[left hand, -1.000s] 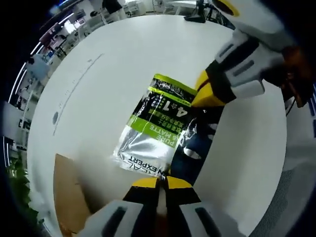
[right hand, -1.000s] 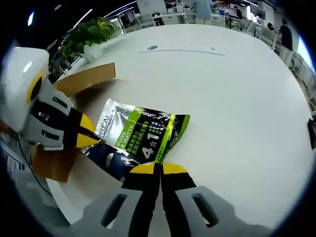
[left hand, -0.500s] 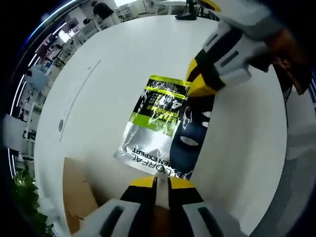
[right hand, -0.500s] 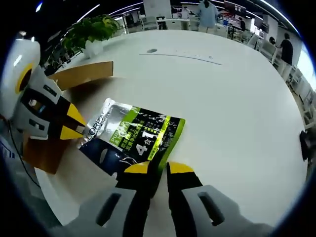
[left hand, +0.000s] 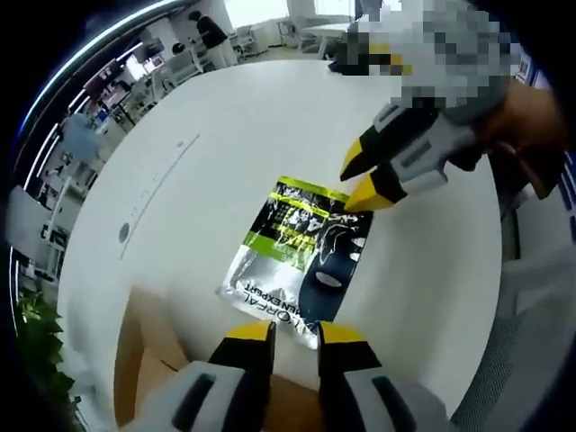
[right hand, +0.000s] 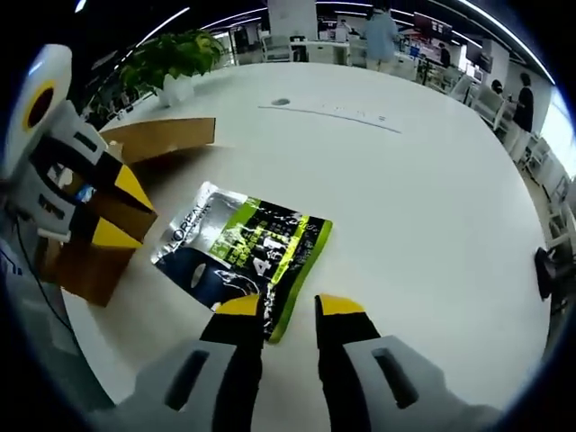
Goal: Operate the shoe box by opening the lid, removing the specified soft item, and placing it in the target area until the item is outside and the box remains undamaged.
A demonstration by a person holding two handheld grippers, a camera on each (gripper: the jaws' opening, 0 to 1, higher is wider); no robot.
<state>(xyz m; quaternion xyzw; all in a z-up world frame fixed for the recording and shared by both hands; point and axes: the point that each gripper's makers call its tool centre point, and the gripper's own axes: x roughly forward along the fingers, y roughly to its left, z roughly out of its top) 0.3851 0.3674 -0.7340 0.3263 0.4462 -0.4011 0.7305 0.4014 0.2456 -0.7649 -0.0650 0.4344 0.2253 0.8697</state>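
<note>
Both grippers have just let go: left gripper (left hand: 290,331) and right gripper (right hand: 289,306) now gape, jaws lifted back off the sachet (right hand: 241,256). Sachet lies flat on the white bench (right hand: 423,207), beside the cardboard shoe box (right hand: 108,211). Item out and placed; box looks undamaged, though mostly cropped.

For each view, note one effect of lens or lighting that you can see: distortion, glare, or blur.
Left gripper view: the fisheye lens bows the white table edge, and the foil packet shows a bright sheen on its silver end. Right gripper view: the table rim curves likewise, and the packet print stays sharp while the far office looks small and soft.
</note>
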